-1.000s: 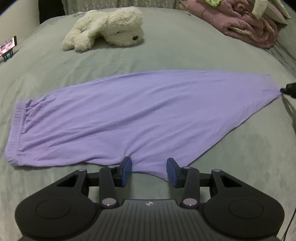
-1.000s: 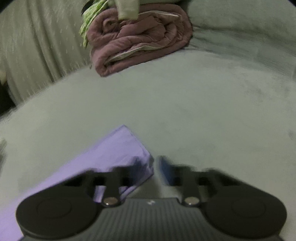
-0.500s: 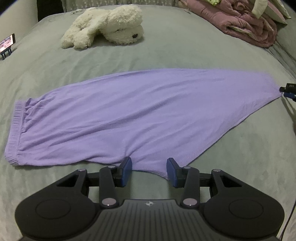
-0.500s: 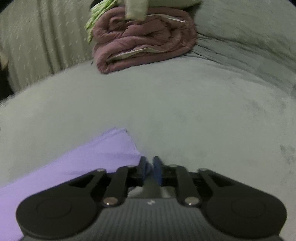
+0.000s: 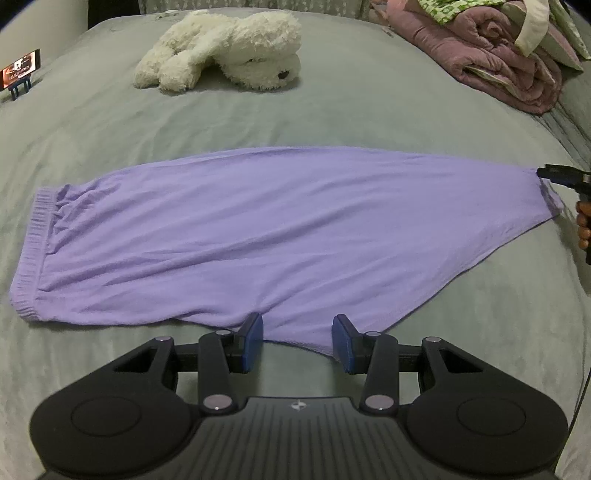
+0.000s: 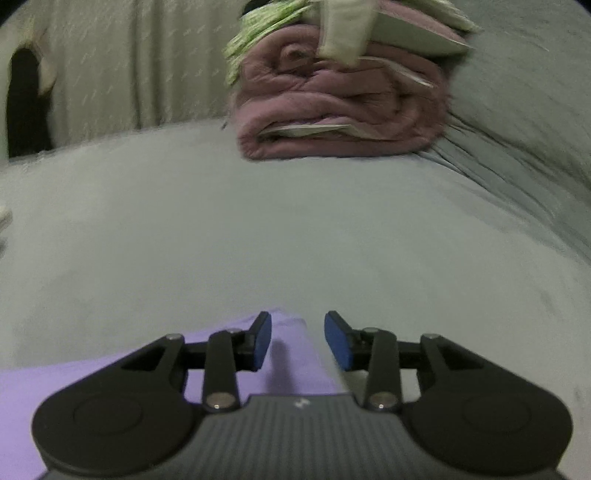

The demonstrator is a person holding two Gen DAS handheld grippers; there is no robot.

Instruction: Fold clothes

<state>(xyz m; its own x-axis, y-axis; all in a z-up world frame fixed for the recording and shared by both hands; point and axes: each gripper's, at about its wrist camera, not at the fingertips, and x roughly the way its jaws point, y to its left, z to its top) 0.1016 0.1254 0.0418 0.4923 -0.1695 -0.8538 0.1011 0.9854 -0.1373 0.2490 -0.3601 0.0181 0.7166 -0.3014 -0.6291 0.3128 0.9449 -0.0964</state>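
The right gripper point(image 6: 298, 339), its jaws just opening, straddles the trousers' point(image 5: 280, 236) hem unpressed; the left gripper point(image 5: 297, 343) hovers open at their near edge. The trousers lie flat on the bed point(image 5: 332, 103). A dragging finger could rumple that hem.

**Around the stuffed dog on the bed**

A white stuffed dog point(image 5: 225, 48) lies on the grey-green bedspread point(image 5: 332, 110). Far to its right sits a rolled pink blanket point(image 5: 495, 70) topped with green-patterned cloth point(image 6: 258, 26). Far left stands a phone point(image 5: 20, 68) on a small stand.
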